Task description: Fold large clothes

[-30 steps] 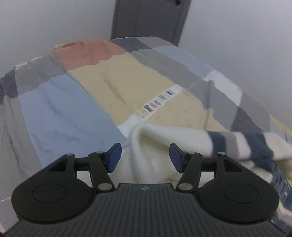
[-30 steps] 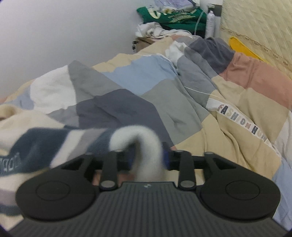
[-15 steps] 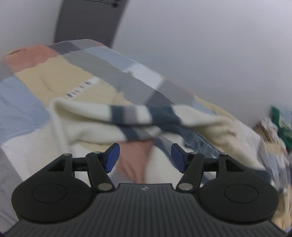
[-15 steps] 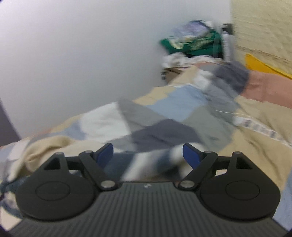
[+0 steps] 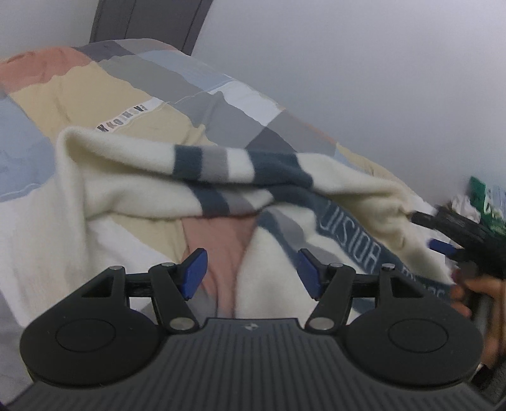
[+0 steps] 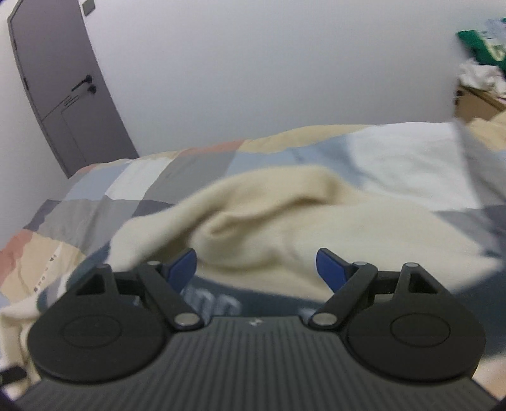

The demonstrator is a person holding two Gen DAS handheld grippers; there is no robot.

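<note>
Left wrist view, tongs: the left gripper [image 5: 251, 273] has its blue pads spread wide, nothing between them.
Left wrist view, garment: the cream sweater [image 5: 132, 186], with navy and grey stripes, lies rumpled on the patchwork quilt [image 5: 151, 82], just beyond the pads; a pink quilt patch shows through a gap in its folds.
Left wrist view, hard to read: lettering on the sweater's navy band is blurred; its right edge is smeared.
Left wrist view, right edge: the right gripper [image 5: 442, 234] is cut off by the frame, its tip against the sweater's right edge.
Left wrist view, room: bare quilt stretches far and left toward the grey door [image 5: 148, 22].
Right wrist view, tongs: the right gripper [image 6: 256, 267] is spread, holding nothing.
Right wrist view, garment: a cream sweater fold bulges just ahead of the pads, blurred.
Right wrist view, hidden: the near part of the sweater disappears under the gripper body.
Right wrist view, edges: door at far left; green clothes [image 6: 484, 41] are cropped at far right.
</note>
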